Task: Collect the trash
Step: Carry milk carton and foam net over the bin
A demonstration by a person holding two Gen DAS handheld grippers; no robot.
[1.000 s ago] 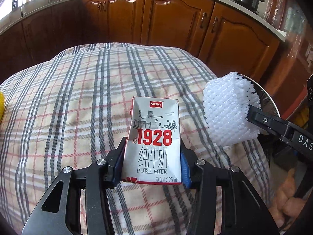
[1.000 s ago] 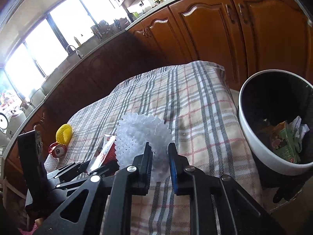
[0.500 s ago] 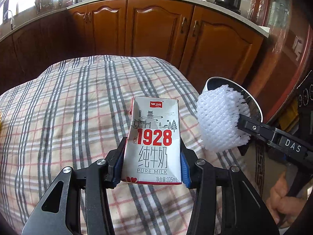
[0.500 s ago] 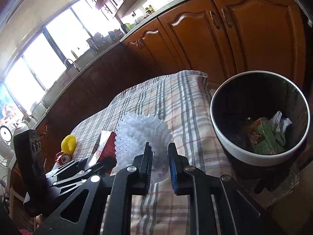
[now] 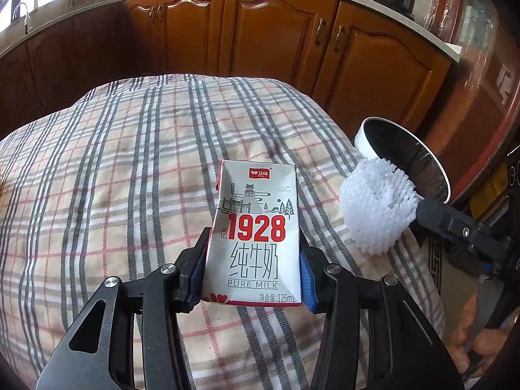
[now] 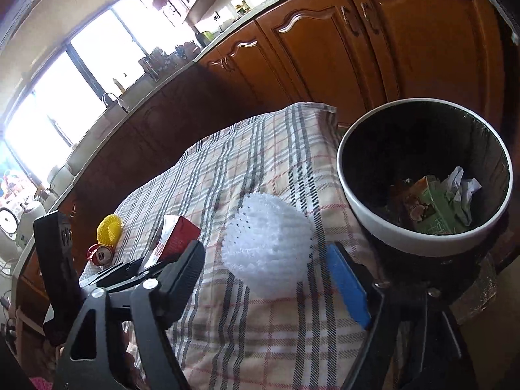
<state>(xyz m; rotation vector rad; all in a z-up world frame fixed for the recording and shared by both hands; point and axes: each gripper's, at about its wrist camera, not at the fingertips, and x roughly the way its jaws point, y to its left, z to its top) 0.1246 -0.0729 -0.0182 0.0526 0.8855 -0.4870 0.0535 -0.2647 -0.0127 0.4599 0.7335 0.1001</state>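
Surface: we see a table under a plaid cloth of grey and red stripes, with brown kitchen cabinets behind it.
Far left of the surface: in the right wrist view we find a yellow foam net and, touching it, a red drink can on its side near the cloth's edge.
Left gripper: we see it partly open, its blue pads pressed on both sides of a milk carton, which stands upright between them, above the cloth.
Milk carton: white, with "1928" in red and "PURE MILK" beneath; in the right wrist view we see only its red side.
Right gripper: its jaws are opening, wide apart now; we see the blue pad clear of the foam.
White foam net: it sits between the spread fingers of the right gripper, with no pad pressing it in the right wrist view; we cannot tell whether it rests on anything. It hangs at the cloth's right edge, just beside the bin's rim.
Bin: a round trash bin with a white rim and dark inside, standing right of the table.
Inside the bin: we make out a green carton and crumpled white paper at the bottom.
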